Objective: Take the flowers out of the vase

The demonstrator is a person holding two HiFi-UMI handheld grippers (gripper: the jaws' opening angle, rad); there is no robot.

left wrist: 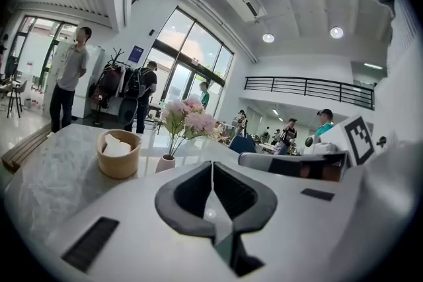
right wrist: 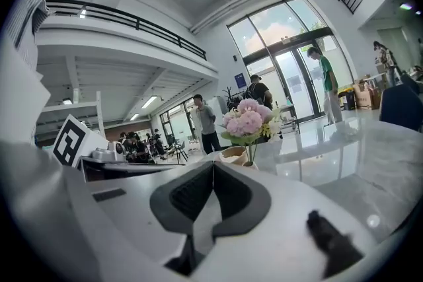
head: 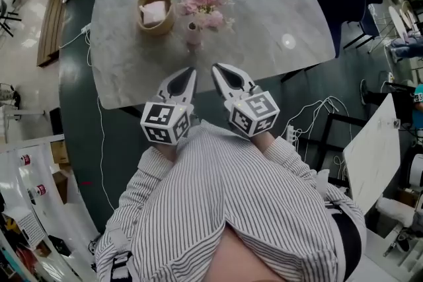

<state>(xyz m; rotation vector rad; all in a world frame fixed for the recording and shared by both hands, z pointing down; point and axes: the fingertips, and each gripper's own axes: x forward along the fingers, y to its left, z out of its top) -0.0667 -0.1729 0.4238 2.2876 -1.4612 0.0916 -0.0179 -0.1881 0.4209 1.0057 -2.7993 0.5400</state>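
A bunch of pink flowers [head: 204,5] stands upright in a small pink vase [head: 193,35] near the middle of the marble table [head: 264,23]. Both grippers hover at the table's near edge, well short of the vase. My left gripper [head: 190,71] is shut and empty, its tips touching. My right gripper [head: 216,69] is likewise shut with nothing in it. From the left gripper view the flowers [left wrist: 186,117] and vase [left wrist: 165,163] lie ahead and to the left of the shut left gripper [left wrist: 212,163]. In the right gripper view the flowers [right wrist: 248,119] stand ahead, slightly right of the right gripper [right wrist: 213,164].
A round wooden bowl [head: 156,10] holding white napkins sits on the table left of the vase. A dark chair [head: 345,0] stands at the table's right end. Cables trail on the dark floor either side of the table. People stand in the hall beyond.
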